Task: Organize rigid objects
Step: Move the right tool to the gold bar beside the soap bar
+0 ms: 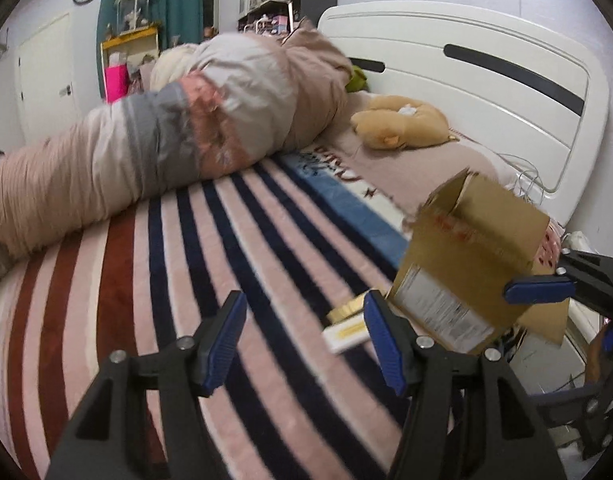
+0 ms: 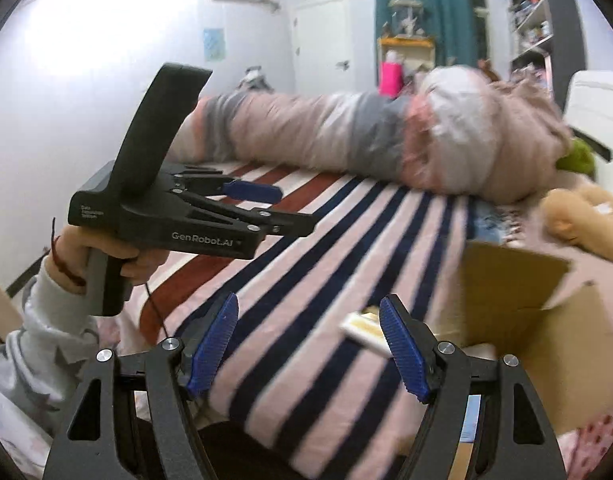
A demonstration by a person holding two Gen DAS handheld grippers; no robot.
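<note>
An open cardboard box [image 1: 472,256] stands on the striped bed at the right; it also shows in the right wrist view [image 2: 534,320]. A small white and yellow flat box [image 1: 346,334] lies on the blanket beside it, with a gold round thing [image 1: 346,308] just behind; the flat box shows in the right wrist view [image 2: 364,330] too. My left gripper [image 1: 302,344] is open and empty above the blanket, left of the flat box. My right gripper [image 2: 310,346] is open and empty, with its right finger near the flat box.
A rolled quilt [image 1: 166,132] lies across the far side of the bed. A tan plush toy [image 1: 402,124] sits by the white headboard [image 1: 486,80]. The striped blanket [image 1: 226,260] covers the bed. Shelves and a door stand behind.
</note>
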